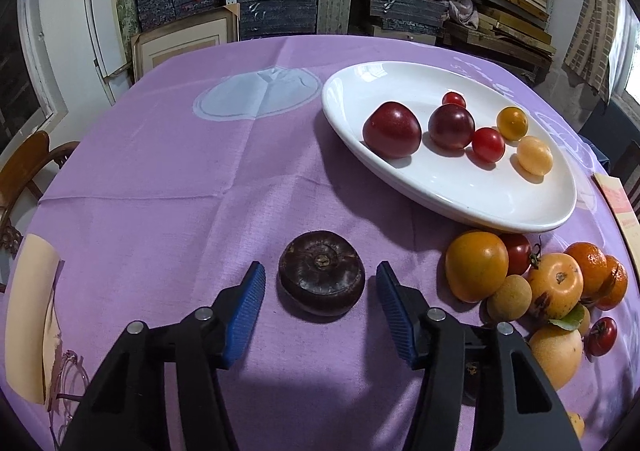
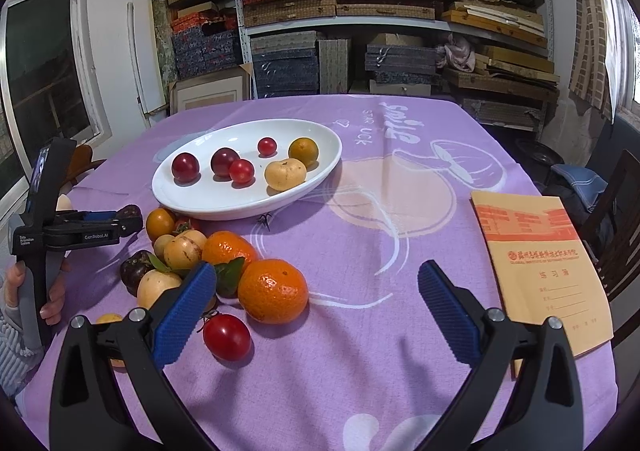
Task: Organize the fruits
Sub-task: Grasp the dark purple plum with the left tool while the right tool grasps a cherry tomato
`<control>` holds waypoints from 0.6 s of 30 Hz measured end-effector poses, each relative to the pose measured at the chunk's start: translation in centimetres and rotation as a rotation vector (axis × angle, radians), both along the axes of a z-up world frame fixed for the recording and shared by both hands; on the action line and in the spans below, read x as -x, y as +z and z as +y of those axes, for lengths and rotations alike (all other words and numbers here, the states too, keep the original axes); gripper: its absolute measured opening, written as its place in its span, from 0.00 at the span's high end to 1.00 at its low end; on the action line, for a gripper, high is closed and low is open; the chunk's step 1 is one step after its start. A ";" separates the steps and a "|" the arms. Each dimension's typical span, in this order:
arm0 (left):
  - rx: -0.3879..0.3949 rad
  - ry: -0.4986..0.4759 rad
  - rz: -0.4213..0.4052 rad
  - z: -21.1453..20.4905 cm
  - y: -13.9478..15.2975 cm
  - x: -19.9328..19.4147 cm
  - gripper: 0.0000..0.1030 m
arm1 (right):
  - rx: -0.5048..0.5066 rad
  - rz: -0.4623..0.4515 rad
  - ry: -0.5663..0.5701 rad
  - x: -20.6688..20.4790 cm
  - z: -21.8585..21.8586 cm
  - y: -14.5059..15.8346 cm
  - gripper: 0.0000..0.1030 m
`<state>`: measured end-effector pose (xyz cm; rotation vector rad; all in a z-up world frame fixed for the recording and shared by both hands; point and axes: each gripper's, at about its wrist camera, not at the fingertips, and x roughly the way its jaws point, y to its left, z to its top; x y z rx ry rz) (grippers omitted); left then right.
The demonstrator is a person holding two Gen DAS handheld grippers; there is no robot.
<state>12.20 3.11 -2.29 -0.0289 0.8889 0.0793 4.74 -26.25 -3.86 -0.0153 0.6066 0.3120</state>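
Dark mangosteen [image 1: 322, 278] sits alone on the purple-clothed desk [image 1: 160, 171], stem-end up, clear of the fruit pile, which is probably why it's the pick: nothing to bump on either side. Left hand-held gripper [image 1: 321, 283] straddles it, blue pads [image 1: 246, 305] on each flank with a visible sliver of cloth between pad and skin on both sides, so jaws are partly spread, not yet pinching. The approach is angled down from above, so the pads meet the widest part of the fruit. White oval plate [image 1: 440, 187] lies just beyond and to the right, already carrying two dark red plums, two cherry tomatoes and two yellowish fruits, so sorting looks well under way. The loose heap [image 2: 224, 275] of oranges, yellow fruits, tomatoes and another dark mangosteen stays bunched just beside the plate's near rim. Right hand-held gripper [image 2: 316, 315] hangs spread wide over bare cloth, holding nothing, likely parked to stay out of the way. Orange notebook [image 2: 536, 263] lies well apart on the right. My read: close, lift, move to the plate.
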 end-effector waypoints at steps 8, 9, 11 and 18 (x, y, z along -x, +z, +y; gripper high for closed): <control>-0.025 0.003 -0.005 -0.1 0.0 0.0 0.58 | 0.022 0.044 0.051 0.0 0.8 -0.6 0.04; -0.025 0.006 -0.011 -0.1 0.1 0.1 0.58 | 0.038 0.056 0.063 0.0 1.1 -0.8 0.04; -0.028 0.021 -0.022 0.0 0.2 0.3 0.58 | 0.066 0.065 0.083 0.1 1.6 -1.1 0.04; -0.006 0.053 -0.011 0.8 0.3 0.2 0.58 | 0.137 0.098 0.129 0.4 2.9 -2.1 0.04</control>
